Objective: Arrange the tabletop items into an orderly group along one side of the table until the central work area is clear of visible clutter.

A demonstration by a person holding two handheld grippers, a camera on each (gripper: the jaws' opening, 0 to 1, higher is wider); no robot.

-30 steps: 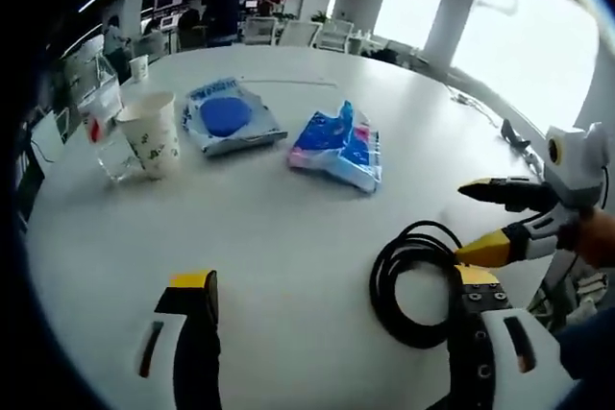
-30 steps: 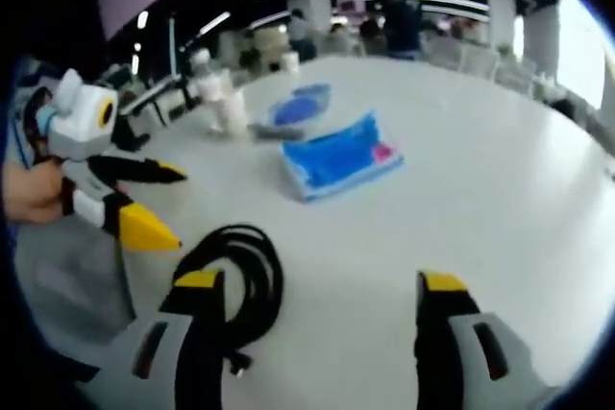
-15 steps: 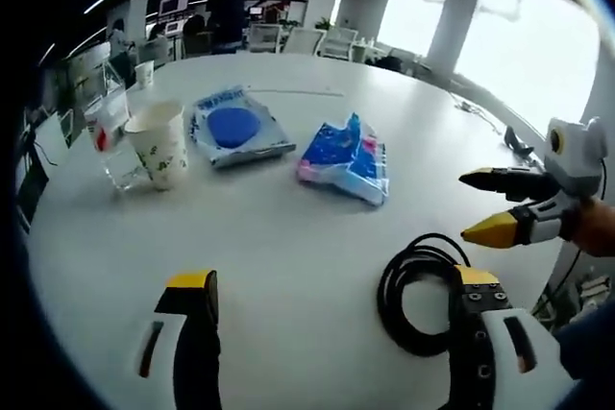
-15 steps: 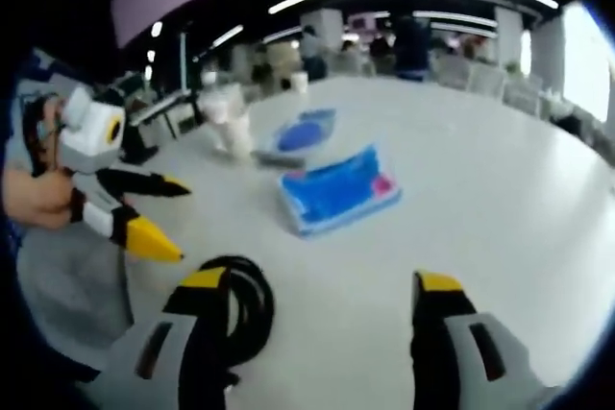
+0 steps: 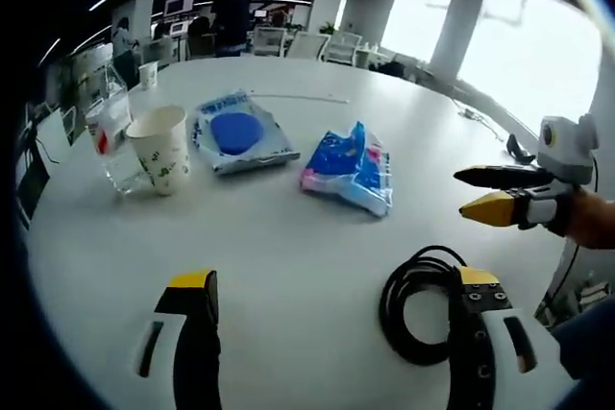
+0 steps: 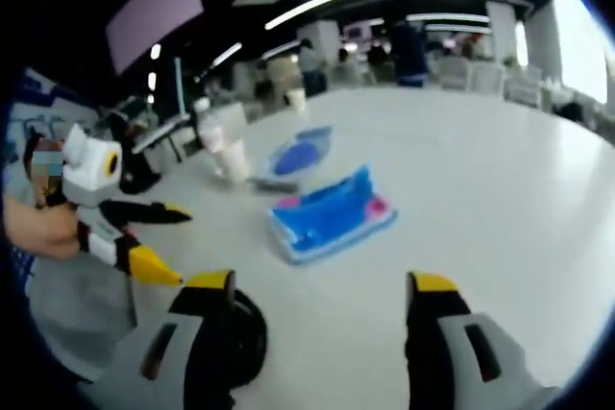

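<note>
My left gripper (image 5: 334, 278) is open low over the white table (image 5: 288, 237). A coiled black cable (image 5: 421, 319) lies by its right finger. Beyond it lie a blue tissue pack (image 5: 350, 166) and a clear packet with a blue disc (image 5: 234, 132). A paper cup (image 5: 162, 148) stands against a clear bottle (image 5: 110, 132) at the left. My right gripper (image 5: 480, 192) hovers open at the right, above the cable. In the right gripper view, my right gripper (image 6: 322, 282) is open, the cable (image 6: 252, 338) peeks from behind its left finger, and the tissue pack (image 6: 328, 217) lies ahead.
The disc packet (image 6: 298, 155), cup (image 6: 232, 160) and bottle (image 6: 206, 126) sit farther back in the right gripper view, with my left gripper (image 6: 159, 245) at the left. Another cup (image 5: 147, 73) stands at the table's far edge. Chairs and people fill the office behind.
My right gripper has risen away from the cable, which has slid lower under its left finger in its own view. The left gripper has barely moved. The tabletop items lie as before.
</note>
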